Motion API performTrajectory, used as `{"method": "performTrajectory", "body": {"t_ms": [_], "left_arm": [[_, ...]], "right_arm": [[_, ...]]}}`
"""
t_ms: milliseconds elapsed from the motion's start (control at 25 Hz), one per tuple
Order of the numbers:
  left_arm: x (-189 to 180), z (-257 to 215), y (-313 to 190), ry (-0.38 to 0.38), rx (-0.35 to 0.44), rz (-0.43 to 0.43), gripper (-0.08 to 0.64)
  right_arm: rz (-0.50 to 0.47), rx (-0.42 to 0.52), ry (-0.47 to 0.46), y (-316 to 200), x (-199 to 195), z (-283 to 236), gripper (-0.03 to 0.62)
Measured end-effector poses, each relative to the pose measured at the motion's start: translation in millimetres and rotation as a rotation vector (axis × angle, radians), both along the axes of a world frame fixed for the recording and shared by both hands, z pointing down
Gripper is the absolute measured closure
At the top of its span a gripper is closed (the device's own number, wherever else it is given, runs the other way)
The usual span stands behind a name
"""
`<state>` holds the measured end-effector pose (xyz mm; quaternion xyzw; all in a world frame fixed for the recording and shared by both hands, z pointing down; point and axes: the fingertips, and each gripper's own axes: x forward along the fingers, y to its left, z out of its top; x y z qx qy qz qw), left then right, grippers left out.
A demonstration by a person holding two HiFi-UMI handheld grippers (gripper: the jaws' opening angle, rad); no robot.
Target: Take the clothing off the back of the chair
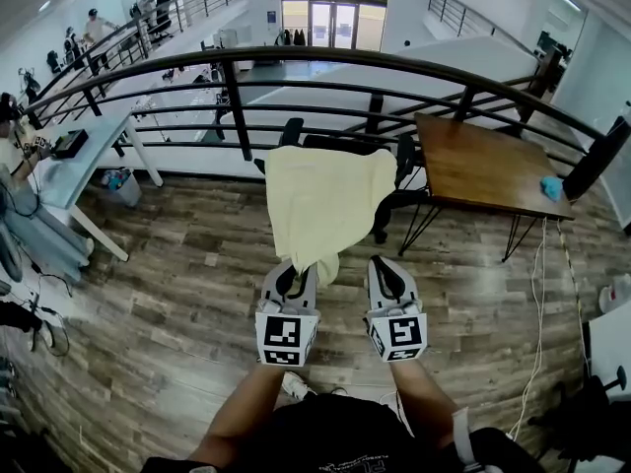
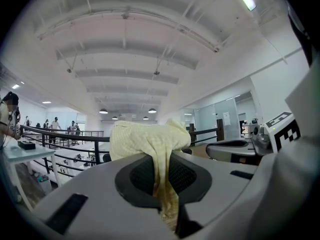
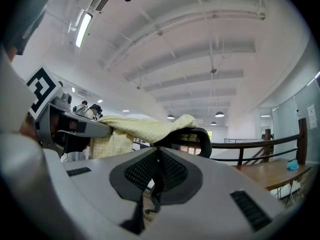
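A wood-plank floor [image 1: 177,294] is running out to a curved black railing [image 1: 296,57], with a brown tabletop [image 1: 483,161] standing at the right. A pale yellow garment [image 1: 320,200] is hanging over the back of a black chair [image 1: 394,156]. The left tongs [image 1: 293,282] are pinching its lower hem, closed tight on the cloth. The right tongs [image 1: 387,276], just beside, are closed on nothing. Open floor is lying on the chair's near side. Both forearms [image 1: 242,402] are reaching forward, holding the tongs level.

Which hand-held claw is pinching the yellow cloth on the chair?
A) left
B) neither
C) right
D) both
A: the left gripper is closed on a fold of the yellow clothing; the right gripper is shut with nothing in it.
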<state>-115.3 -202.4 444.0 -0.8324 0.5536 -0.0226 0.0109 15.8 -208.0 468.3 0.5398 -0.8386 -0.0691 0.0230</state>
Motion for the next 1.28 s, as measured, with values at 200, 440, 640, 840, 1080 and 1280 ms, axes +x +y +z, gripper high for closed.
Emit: {"method": "performTrajectory", "body": {"t_ms": [200, 440, 640, 840, 1080, 1280], "left_arm": [[0.7, 8.2, 18.8, 0.0, -0.025, -0.028, 0.515], [1.6, 17.0, 37.4, 0.003, -0.049, -0.037, 0.515], [0.0, 34.4, 43.5, -0.01, -0.092, -0.054, 0.515], [-2.4, 46.1, 49.1, -0.019, -0.121, -0.061, 0.515], [-4.8, 48.5, 49.4, -0.028, -0.126, -0.074, 0.515], [-5.8, 47.3, 50.3, -0.028, -0.126, -0.079, 0.515]], "right_arm": [[-0.005, -0.016, -0.003, 15.4, 13.5, 3.8, 0.568], [-0.001, -0.057, -0.009, 27.7, 19.9, 23.6, 0.568], [-0.017, -0.055, -0.018, 33.6, 18.8, 24.9, 0.568], [-0.025, -0.058, -0.02, 36.3, 17.0, 24.2, 0.568], [-0.035, -0.057, -0.023, 37.3, 15.7, 25.1, 0.568], [-0.024, -0.048, -0.024, 40.2, 16.0, 21.8, 0.568]]}}
